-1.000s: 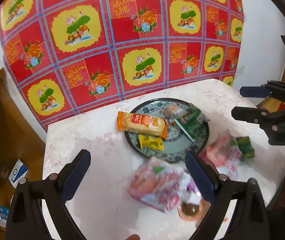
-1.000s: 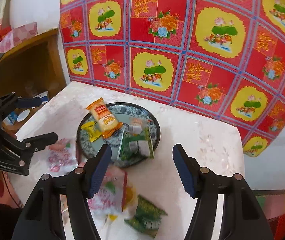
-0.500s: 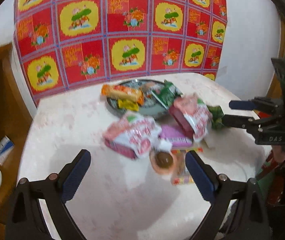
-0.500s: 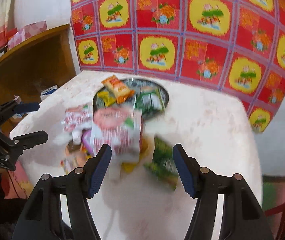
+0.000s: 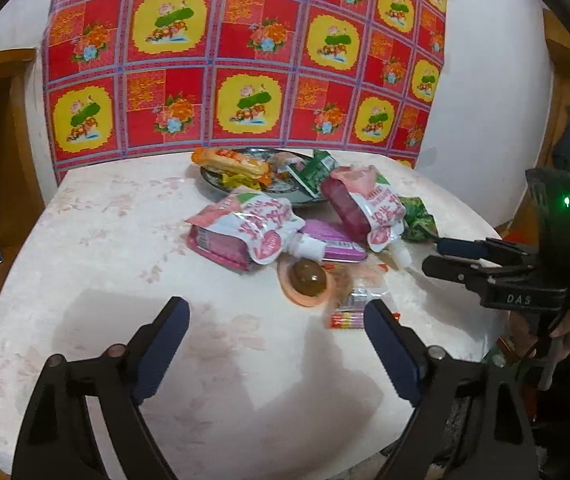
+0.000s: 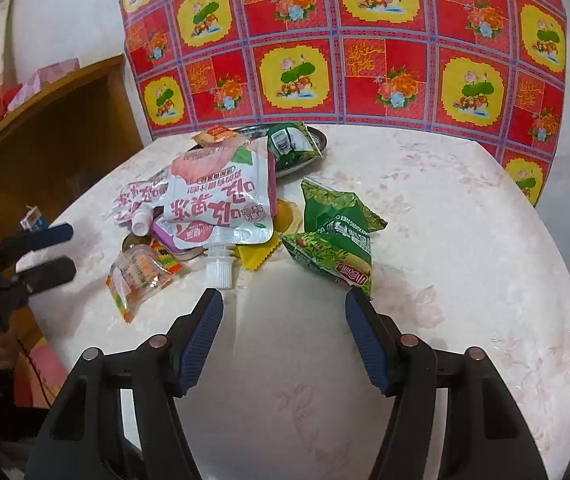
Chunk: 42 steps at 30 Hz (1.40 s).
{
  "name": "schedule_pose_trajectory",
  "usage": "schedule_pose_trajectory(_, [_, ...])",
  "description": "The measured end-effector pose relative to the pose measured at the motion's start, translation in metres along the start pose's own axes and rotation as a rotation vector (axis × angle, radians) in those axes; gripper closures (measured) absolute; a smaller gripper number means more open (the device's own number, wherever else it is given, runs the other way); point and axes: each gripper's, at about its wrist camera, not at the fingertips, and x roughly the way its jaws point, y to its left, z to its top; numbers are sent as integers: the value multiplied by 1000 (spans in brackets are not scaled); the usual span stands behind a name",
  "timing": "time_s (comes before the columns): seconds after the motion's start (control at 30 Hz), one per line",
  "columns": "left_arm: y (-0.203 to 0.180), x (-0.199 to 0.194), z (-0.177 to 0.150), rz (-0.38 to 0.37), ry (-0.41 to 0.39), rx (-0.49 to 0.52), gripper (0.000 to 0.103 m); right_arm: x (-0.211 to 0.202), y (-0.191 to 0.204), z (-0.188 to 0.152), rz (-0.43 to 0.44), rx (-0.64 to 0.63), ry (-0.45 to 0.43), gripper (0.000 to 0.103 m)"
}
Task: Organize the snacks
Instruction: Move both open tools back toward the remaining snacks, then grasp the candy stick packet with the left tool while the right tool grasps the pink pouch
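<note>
- Table: pale marbled top against a wall hung with a red and yellow patterned cloth. The near half is bare in both wrist views.
- Plate: dark patterned dish at 12 o'clock on the table, by the cloth. It already carries an orange packet and a green packet, so I judge it to be the collection point.
- Loose pile: at 6 o'clock from the plate, mid-table. Two pink-and-white spouted pouches lie over a flat purple packet; one pouch's white cap points toward the right tool.
- Green crinkled packets: at 3 o'clock of the pile in the right wrist view, two overlapping, the nearer one close to the right tool's right fingertip.
- Small items at the pile's near edge: a brown round sweet in a peach wrapper, a clear packet with striped edge, a yellow wrapper corner.
- Left gripper: jaws wide apart and just narrowing a little, nothing between them; it hangs over bare table at 6 o'clock of the brown sweet.
- Right gripper: released, half-spread, empty; the gap lies between the cap and the green packet, touching neither as far as I can tell.
- Step in hand (judgement): approach phase, sorting partly done, no snack picked.
- Next move (judgement): commit each tool to one item. The soft pouches call for a pinch at the stiff spout or a flat edge; the crinkled packets may slip, so grip across a sealed seam.
</note>
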Motion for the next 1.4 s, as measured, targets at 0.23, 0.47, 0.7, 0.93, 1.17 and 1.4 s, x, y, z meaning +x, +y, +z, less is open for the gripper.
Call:
schedule_pose_trajectory(0.23, [-23,2,-1,-27,-36,67,31,0,1,-4,6,-15,-36,34])
schedule_pose_trajectory(0.47, [-38,23,5,-87,47,84,52,-2,4,-9,12,-36,-70,31])
schedule_pose_trajectory(0.7, [-43,38,15,-131,105,75,57,-2,9,-14,1,-85,-92,28])
schedule_pose_trajectory(0.93, [-35,38,14,-166,98,33,78,-4,2,-13,47,-59,-96,26])
schedule_pose_trajectory(1.17, [-26,29,9,-202,89,-1,84,-1,8,-13,25,-82,-97,23])
schedule_pose_trajectory(1.4, [-14,13,0,-199,69,-16,84,-4,-8,-3,136,87,-73,27])
